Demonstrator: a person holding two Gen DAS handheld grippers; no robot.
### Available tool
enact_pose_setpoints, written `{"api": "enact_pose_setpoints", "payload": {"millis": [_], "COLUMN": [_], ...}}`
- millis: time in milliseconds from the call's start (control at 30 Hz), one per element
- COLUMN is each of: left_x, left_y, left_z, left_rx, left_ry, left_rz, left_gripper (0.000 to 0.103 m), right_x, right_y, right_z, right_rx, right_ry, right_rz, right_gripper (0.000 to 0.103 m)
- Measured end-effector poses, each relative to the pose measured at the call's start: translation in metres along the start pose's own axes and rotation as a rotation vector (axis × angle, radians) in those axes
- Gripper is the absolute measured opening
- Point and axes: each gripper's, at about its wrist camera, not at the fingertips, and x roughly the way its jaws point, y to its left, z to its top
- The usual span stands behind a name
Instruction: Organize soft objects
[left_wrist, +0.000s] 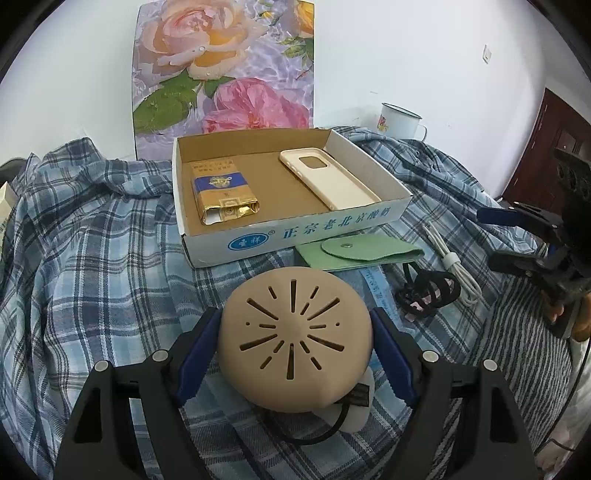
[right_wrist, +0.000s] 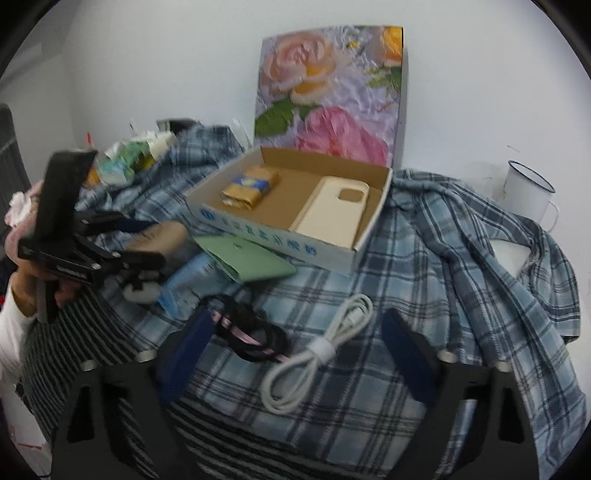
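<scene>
Tan slotted silicone dome (left_wrist: 293, 341) on the plaid cloth (left_wrist: 92, 258), clamped between the left gripper (left_wrist: 295, 332) pads, just before the cardboard box (left_wrist: 295, 236) holding a cream phone case (left_wrist: 328, 177). Right gripper (right_wrist: 295, 339), jaws apart, straddles a coiled white cable (right_wrist: 321, 347) without touching.

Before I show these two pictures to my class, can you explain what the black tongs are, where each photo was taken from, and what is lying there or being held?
A person holds one hand-held pair of tongs per hand, each carrying a camera looking along its fingers. The left camera shows the left tongs closed on a tan slotted cap. The right camera shows the right tongs open above a white cable and a black hair tie. On the plaid shirt sits a cardboard box holding a phone case and a gold packet, with a green pouch beside it.
</scene>
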Motion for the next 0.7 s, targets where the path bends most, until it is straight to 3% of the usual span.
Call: {"api": "enact_pose_setpoints", "payload": {"millis": [100, 267, 433, 700], "left_x": [-0.001, -0.003, -0.004, -0.004], "left_y": [0.0, -0.001, -0.003, -0.003], "left_z": [0.0, -0.001, -0.001, -0.001], "left_rx": [0.003, 0.009, 0.016, 0.019], "left_ry": [-0.007, -0.013, -0.016, -0.017], "left_rz": [0.005, 0.01, 0.012, 0.012], "left_gripper": [0.082, 0.082, 0.082, 0.082], "right_x": [0.006, 0.021, 0.04, 0.046], "right_y": [-0.008, -0.014, -0.016, -0.012], "right_z": [-0.001, -0.003, -0.01, -0.012], "right_rx": [0.021, 0.037, 0.039, 0.021], "right_ry": [0.037, 0.109, 0.18, 0.201], "right_rz": [-0.02, -0.024, -0.043, -0.026], "right_gripper": [0.079, 0.055, 0.04, 0.032]}}
